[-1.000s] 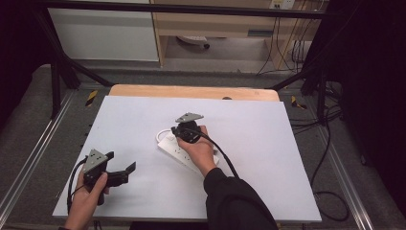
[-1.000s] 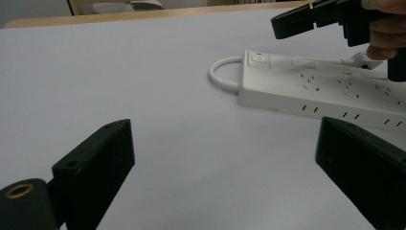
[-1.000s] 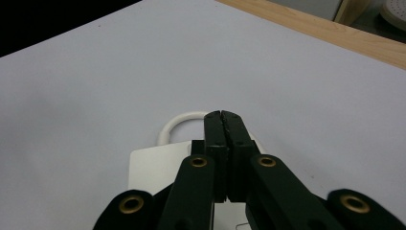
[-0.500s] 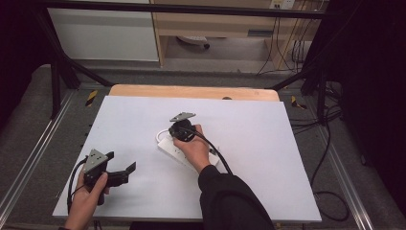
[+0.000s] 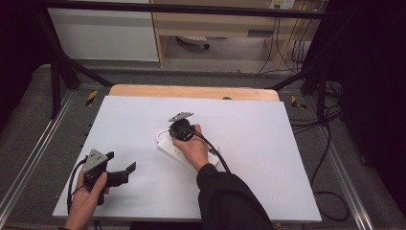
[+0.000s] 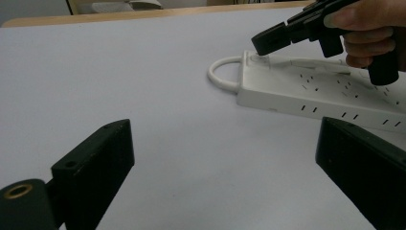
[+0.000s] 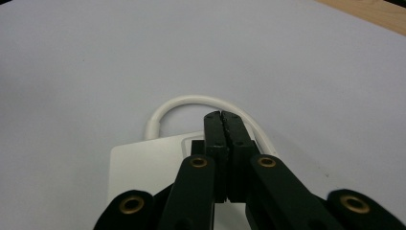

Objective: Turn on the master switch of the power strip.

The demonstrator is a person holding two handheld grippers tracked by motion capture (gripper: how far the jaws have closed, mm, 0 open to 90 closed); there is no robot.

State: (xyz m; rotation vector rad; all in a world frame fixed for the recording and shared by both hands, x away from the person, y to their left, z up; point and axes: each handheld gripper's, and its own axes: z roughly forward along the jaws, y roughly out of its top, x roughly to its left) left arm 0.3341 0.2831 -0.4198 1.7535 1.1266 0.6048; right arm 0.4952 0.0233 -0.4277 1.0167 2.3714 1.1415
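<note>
Power strip [image 5: 168,147] lies flat, long axis diagonal, cord end far-left.

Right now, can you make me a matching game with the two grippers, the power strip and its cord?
Things:
1. left gripper
2. right gripper
3. power strip
4. white cord

States:
A. bent in a loop at the strip's end
B. jaws wide apart, nothing between them
C. lying flat on the white table
D. jaws shut together, tips over the strip's end

Pairs: 1-B, 2-D, 3-C, 4-A
</note>
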